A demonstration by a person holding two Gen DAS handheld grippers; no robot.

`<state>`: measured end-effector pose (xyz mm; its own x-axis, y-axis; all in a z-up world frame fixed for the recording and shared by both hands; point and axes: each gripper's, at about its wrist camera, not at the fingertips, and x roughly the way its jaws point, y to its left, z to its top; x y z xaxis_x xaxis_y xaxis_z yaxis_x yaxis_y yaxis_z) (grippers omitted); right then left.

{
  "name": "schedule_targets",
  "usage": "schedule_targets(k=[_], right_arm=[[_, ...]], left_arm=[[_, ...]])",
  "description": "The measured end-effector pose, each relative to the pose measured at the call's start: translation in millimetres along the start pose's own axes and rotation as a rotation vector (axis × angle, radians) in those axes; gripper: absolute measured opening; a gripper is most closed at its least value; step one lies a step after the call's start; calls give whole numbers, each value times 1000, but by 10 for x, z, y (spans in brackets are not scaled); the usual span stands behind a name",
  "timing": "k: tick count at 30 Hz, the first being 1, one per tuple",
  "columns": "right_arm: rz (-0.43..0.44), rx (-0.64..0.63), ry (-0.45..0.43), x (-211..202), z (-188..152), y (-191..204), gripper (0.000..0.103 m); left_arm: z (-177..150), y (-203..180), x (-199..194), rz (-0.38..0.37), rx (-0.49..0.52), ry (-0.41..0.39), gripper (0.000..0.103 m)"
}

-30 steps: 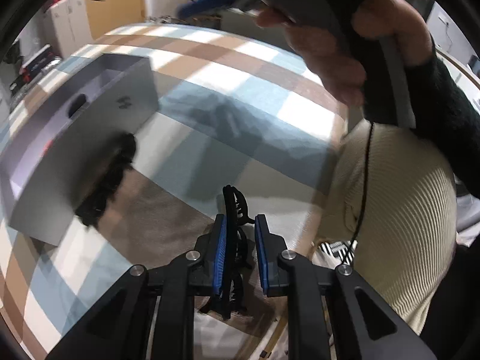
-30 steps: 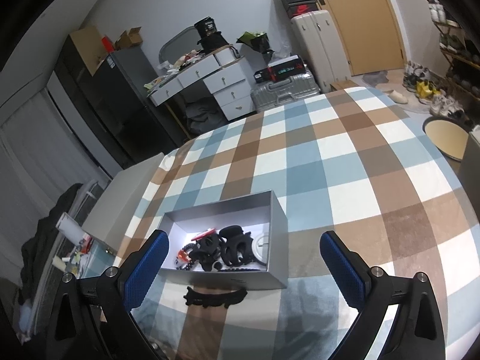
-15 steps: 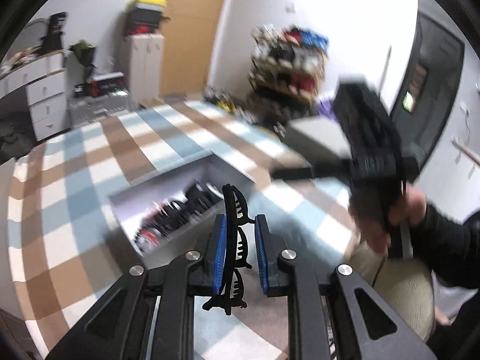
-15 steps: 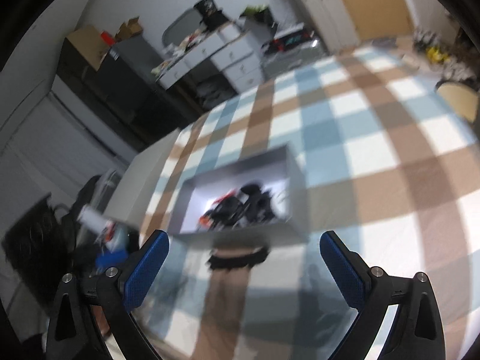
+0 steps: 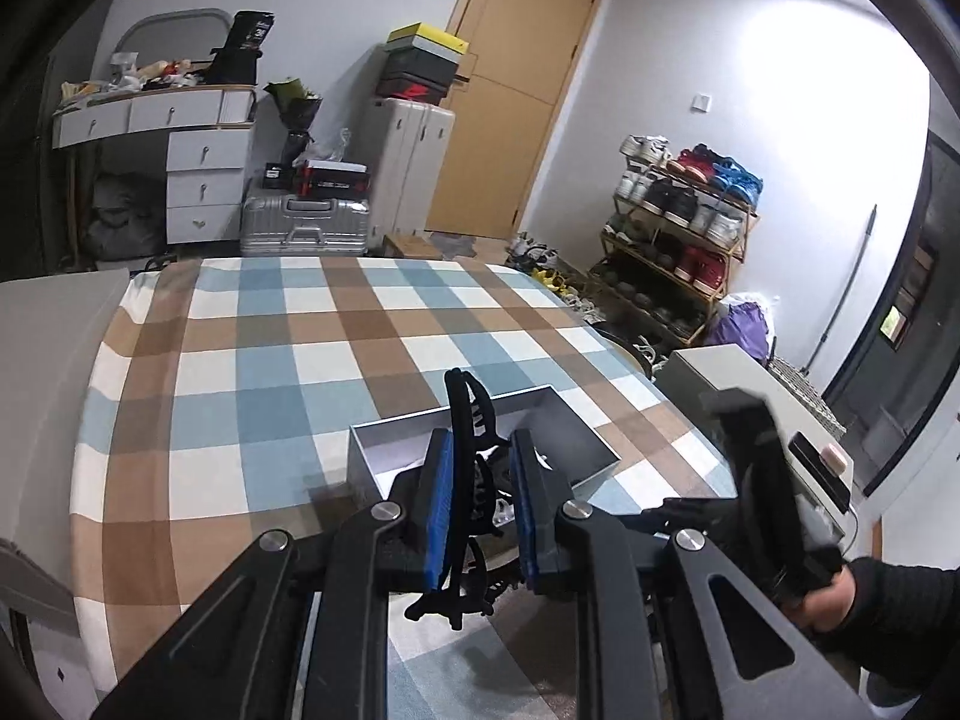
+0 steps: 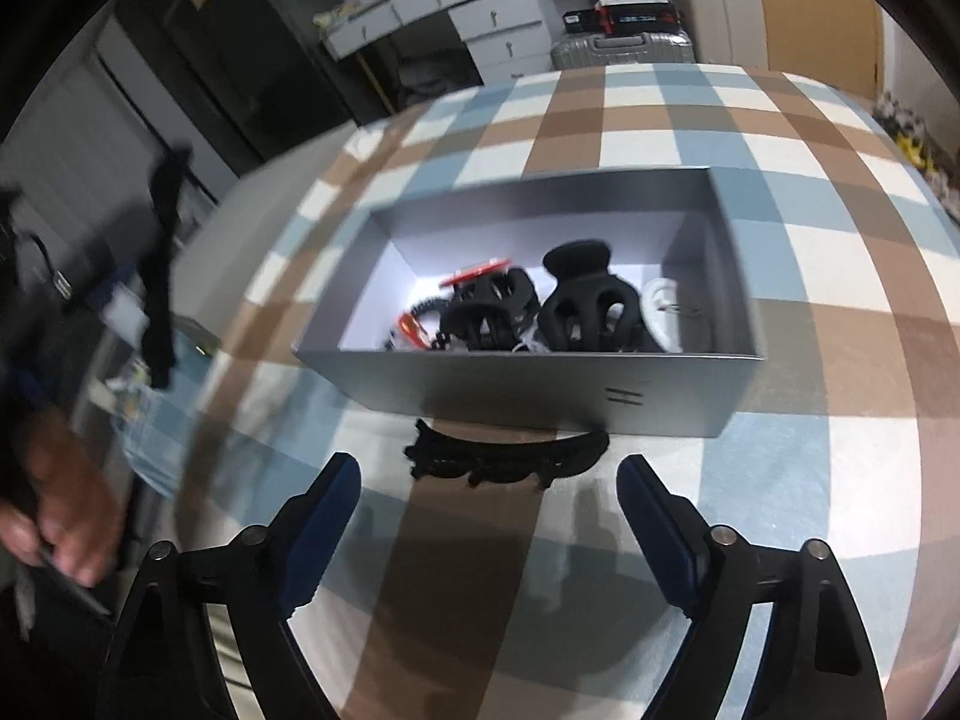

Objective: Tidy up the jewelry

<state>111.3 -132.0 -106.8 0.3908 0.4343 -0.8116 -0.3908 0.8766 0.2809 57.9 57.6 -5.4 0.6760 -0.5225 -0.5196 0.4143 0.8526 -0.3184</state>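
My left gripper (image 5: 477,468) is shut on a long black hair clip (image 5: 468,420) and holds it upright above the near end of a grey open box (image 5: 576,432). In the right wrist view the box (image 6: 540,390) holds two black claw clips (image 6: 585,306), red items (image 6: 474,270) and a white piece (image 6: 663,306). A second long black hair clip (image 6: 510,459) lies on the checked tablecloth against the box's front wall. My right gripper (image 6: 489,480) is open just in front of that clip. The held clip (image 6: 162,294) shows blurred at the left.
The checked tablecloth (image 5: 270,360) covers a round table. A grey box lid or case (image 5: 750,384) stands off the table's right side. A dresser (image 5: 180,168), suitcases (image 5: 306,222) and a shoe rack (image 5: 678,240) stand behind. The right handle (image 5: 762,480) is near the left gripper.
My left gripper has swung round with the clip to face the box from above. My right gripper has dropped closer to the clip lying in front of the box.
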Motion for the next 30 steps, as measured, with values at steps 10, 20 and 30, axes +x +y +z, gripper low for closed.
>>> schedule_targets(k=[10, 20, 30], right_arm=[[-183, -198, 1, 327, -2, 314, 89], [-264, -362, 9, 413, -130, 513, 83], [-101, -449, 62, 151, -394, 664, 59]], left_arm=[[0, 52, -13, -34, -27, 33, 13], [-12, 71, 20, -25, -39, 62, 13], [-19, 212, -22, 2, -92, 58, 13]])
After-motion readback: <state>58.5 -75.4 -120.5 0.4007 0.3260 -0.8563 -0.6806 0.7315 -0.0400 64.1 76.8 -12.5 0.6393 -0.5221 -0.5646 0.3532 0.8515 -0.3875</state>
